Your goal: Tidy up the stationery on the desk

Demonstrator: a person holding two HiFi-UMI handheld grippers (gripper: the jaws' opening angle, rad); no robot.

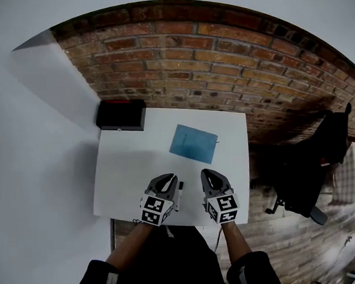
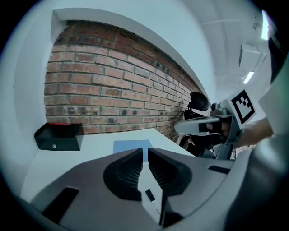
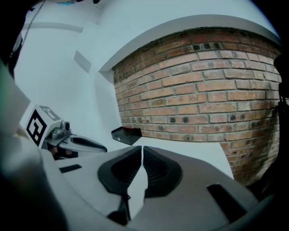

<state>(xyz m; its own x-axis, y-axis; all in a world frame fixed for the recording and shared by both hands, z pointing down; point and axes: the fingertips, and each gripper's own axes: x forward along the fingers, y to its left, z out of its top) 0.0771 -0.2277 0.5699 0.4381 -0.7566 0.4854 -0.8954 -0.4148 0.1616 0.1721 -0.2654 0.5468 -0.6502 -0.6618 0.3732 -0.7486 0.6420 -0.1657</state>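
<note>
I am holding my right hand-held gripper (image 3: 142, 151), jaws together and empty, over the white table (image 3: 203, 151). A black tray (image 3: 126, 135) is sitting at eleven o'clock, my left hand-held gripper (image 3: 97, 146) hovering at nine.

Office-like corner: 1 white desk (image 1: 133, 178) against a bare brick wall (image 1: 212, 56), black desk tray (image 1: 121, 114)

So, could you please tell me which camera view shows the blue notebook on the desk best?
The head view: the blue notebook lies whole and unobstructed on the white desk, seen from above. The left gripper view shows just a flat, foreshortened strip of it. The right gripper view shows none of it.
</note>
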